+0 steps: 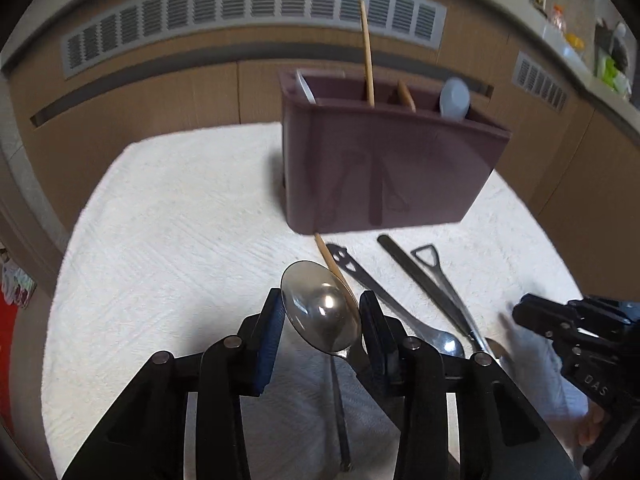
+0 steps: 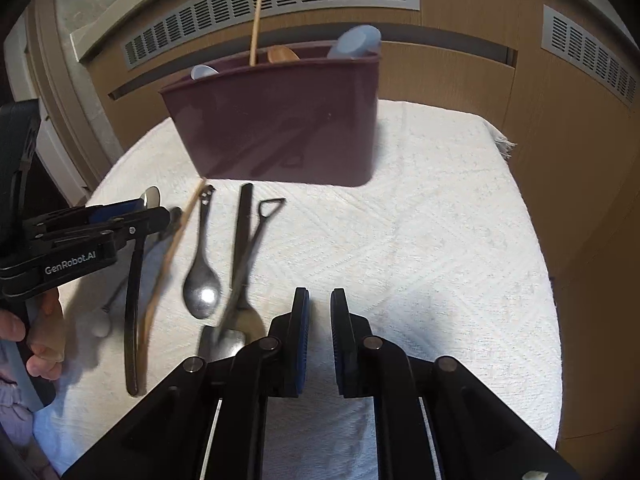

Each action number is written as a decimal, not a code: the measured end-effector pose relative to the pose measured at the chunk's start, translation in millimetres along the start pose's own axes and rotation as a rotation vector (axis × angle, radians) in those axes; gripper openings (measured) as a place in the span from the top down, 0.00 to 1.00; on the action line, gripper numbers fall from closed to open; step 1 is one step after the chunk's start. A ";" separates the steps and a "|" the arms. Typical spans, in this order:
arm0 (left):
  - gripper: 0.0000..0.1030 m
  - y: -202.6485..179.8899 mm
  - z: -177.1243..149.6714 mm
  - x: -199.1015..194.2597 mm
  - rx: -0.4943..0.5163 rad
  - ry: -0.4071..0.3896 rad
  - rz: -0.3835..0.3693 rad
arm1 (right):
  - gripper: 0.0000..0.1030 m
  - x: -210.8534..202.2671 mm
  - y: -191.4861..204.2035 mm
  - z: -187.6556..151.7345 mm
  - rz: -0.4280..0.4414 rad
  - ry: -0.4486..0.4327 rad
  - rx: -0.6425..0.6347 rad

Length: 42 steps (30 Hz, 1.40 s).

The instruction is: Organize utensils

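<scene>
My left gripper is shut on a large metal spoon, bowl up between the pads and handle hanging down, lifted above the white cloth. It also shows in the right wrist view. A maroon utensil holder stands ahead with a chopstick, a wooden spoon and pale plastic utensils in it. On the cloth lie a chopstick, a metal spoon, a dark flat utensil and a loop-handled utensil. My right gripper is empty, pads a narrow gap apart, over bare cloth.
The white textured cloth covers a round table. Wooden cabinets with grey vent grilles stand behind it. A counter with bottles is at the far right. A person's hand holds the left gripper.
</scene>
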<state>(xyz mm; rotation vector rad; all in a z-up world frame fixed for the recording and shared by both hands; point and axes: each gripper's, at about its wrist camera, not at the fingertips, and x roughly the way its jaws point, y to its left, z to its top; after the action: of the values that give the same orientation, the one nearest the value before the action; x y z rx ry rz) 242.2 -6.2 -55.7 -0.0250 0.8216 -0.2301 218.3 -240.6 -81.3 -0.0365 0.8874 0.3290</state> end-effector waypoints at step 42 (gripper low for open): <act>0.65 -12.3 6.8 -107.7 0.043 -0.247 -0.018 | 0.96 -68.3 18.2 36.0 0.114 -0.167 0.003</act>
<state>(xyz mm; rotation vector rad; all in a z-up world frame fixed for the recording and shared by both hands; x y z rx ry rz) 174.0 4.3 28.2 -0.0204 0.5705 -0.2556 200.1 -235.6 -4.3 0.0439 0.7254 0.4305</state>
